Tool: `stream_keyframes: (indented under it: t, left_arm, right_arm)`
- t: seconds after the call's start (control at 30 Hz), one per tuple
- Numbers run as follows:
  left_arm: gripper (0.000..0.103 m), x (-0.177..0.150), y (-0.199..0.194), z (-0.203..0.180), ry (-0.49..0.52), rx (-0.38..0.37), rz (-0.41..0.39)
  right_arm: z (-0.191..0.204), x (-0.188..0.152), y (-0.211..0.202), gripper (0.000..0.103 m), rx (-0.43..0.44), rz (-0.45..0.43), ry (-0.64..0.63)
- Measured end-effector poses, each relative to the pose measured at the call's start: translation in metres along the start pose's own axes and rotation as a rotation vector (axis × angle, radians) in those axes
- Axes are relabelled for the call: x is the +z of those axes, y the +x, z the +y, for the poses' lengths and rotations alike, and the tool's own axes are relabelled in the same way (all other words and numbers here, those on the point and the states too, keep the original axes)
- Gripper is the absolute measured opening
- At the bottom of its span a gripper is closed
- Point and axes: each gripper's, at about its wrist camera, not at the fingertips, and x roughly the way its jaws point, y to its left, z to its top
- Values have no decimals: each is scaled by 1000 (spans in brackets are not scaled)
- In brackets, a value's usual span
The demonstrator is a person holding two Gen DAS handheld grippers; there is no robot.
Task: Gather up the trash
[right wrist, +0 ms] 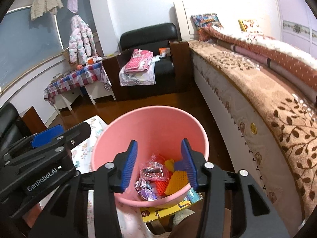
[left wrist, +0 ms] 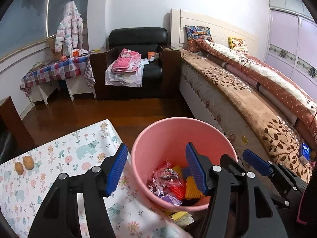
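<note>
A pink bin (left wrist: pixel 158 138) stands on the floor beside the table; it also shows in the right wrist view (right wrist: pixel 150 127). Inside lies trash (left wrist: pixel 170 180): clear pink wrappers, red, orange and yellow foam nets, purple scraps, seen too in the right wrist view (right wrist: pixel 158 176). My left gripper (left wrist: pixel 156 168) is open and empty, one finger over the table edge, the other over the bin. My right gripper (right wrist: pixel 159 162) is open and empty above the bin mouth; it also shows in the left wrist view (left wrist: pixel 255 161). The left gripper shows at the left of the right wrist view (right wrist: pixel 47 134).
A table with a floral cloth (left wrist: pixel 59 158) carries two walnuts (left wrist: pixel 24 163). A bed (left wrist: pixel 247 99) runs along the right with a blue pack (left wrist: pixel 305 151) on it. A black armchair (left wrist: pixel 136 59) with clothes stands at the back. A yellow box (right wrist: pixel 168 208) lies under the bin.
</note>
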Motion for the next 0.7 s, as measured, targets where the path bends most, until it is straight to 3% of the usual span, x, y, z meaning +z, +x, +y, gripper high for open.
stream_keyframes:
  t: [0.3,0.4,0.7]
  left_arm:
    - [60,-11,-42,22,-33,42,-45]
    - [60,-15,-52,28,-32,51,-50]
    - [52,-28,-77,46,-57,70,-65]
  right_arm:
    - [26,-6,-24,49,5,-29,-28]
    - [31,-9,-30,56,10,-34,-22]
    - [47,-14,-41,58,10,-46,-39]
